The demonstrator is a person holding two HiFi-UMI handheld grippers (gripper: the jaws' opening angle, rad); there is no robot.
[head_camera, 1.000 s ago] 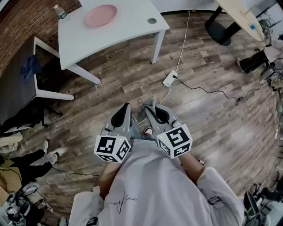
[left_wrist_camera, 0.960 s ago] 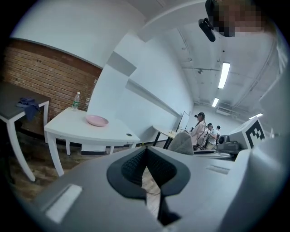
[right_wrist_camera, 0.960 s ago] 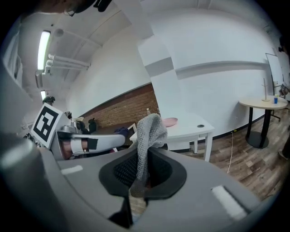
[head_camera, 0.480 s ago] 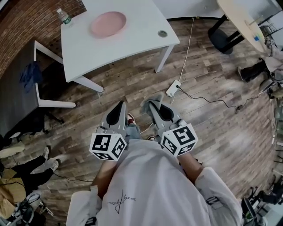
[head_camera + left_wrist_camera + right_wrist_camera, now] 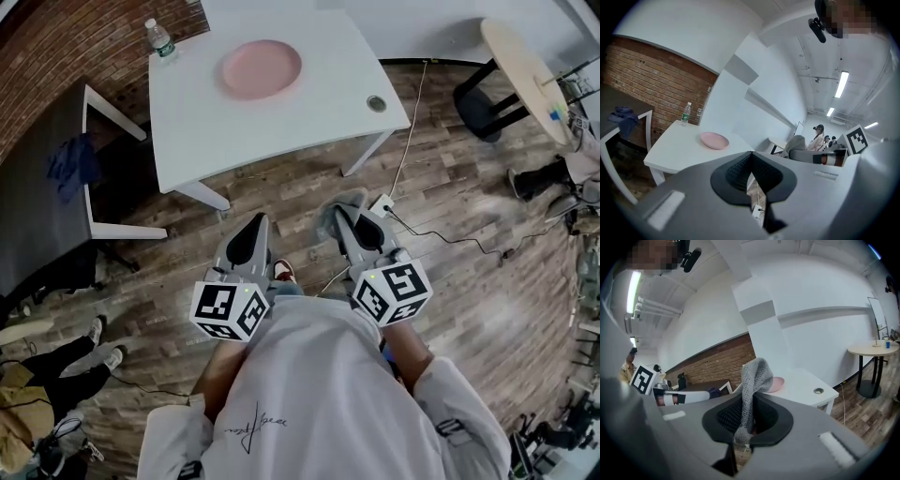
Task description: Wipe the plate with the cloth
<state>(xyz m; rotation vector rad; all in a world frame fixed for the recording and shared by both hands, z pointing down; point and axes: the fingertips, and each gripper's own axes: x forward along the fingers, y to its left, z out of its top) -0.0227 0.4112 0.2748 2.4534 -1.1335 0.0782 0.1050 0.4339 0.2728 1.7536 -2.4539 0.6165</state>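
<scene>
One round pink plate (image 5: 261, 68) and one clear plastic bottle (image 5: 159, 38) stand on a white table (image 5: 309, 108), well apart from both grippers, which are held over wood-plank floor (image 5: 469, 281) beside a brick wall (image 5: 56, 56). The left gripper (image 5: 751, 164) has its jaws together, empty — the right gripper (image 5: 749, 412) clamps one grey knitted cloth (image 5: 755, 373), which half hides the plate in its view

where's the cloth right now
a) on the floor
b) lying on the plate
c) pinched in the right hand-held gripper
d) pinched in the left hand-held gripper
C: in the right gripper view the cloth sits pinched between the jaws of the right hand-held gripper, while the plate lies bare on the table.
</scene>
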